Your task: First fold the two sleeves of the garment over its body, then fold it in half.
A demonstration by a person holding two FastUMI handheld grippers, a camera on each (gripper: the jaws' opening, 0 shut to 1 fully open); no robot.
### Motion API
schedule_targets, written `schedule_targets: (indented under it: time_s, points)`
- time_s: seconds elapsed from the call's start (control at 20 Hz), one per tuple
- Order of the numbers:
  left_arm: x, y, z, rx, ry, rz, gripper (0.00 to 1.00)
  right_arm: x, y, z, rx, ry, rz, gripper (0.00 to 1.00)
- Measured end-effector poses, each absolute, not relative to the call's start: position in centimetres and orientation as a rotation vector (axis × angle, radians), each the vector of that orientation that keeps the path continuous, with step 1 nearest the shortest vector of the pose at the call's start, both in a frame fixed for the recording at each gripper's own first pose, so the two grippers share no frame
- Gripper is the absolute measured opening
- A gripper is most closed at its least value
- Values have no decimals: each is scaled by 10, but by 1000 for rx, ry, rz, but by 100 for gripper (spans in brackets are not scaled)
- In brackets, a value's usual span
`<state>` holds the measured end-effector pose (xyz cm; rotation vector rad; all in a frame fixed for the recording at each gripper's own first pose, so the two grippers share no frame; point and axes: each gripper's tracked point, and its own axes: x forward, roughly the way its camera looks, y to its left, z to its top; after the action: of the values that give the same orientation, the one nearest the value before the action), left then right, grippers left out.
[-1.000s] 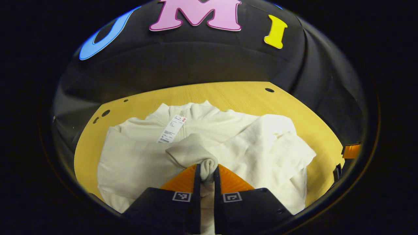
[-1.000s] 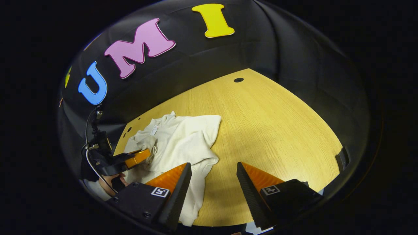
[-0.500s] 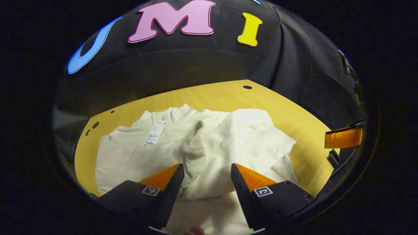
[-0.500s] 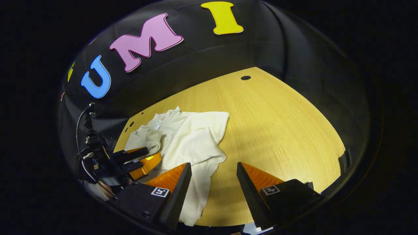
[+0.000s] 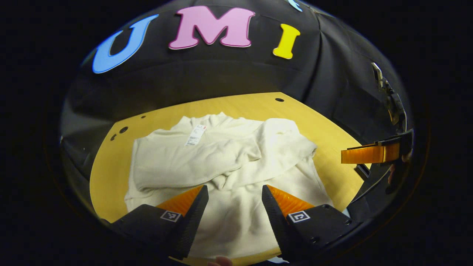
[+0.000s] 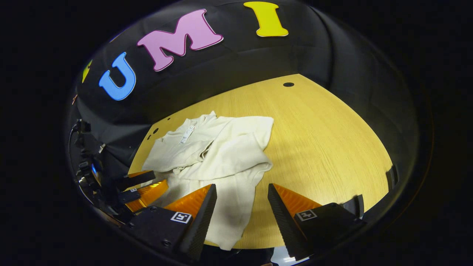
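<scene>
a white paper tag (image 5: pixel 195 135), its print too small to read, lies at the cream garment's (image 5: pixel 236 173) collar; both sleeves lie folded across its body on the desk (image 6: pixel 325 140). left tool (image 5: pixel 235 208) and right tool (image 6: pixel 242 207) both gape apart, holding nothing; the right gripper view shows bare desk to the garment's right.

Hang tag (image 5: pixel 195 134) on garment (image 5: pixel 221 166) collar: print too small, unreadable.

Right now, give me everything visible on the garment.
The garment is a cream, soft-looking knit top lying on the yellow wood-grain table, collar toward the booth wall, with a white paper tag at the neck. Both sleeves are folded across the body and overlap near the middle, leaving rumpled ridges; the hem end lies flatter, nearest the tools. It is not yet folded in half. The left tool and right tool are open, gripping nothing; whether they touch the fabric is unclear.
</scene>
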<state>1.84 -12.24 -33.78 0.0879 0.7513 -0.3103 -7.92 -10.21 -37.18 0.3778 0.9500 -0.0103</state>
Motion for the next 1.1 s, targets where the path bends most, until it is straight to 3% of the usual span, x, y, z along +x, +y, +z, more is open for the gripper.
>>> schedule_targets:
  time_s: [0.5,1.1]
  points:
    - [-67,10,-358,106,878,-123,90,-152,-64,-389,365,1059,-33,87]
    - [-77,80,-393,64,959,0,90,-192,-40,-430,378,1182,-71,87]
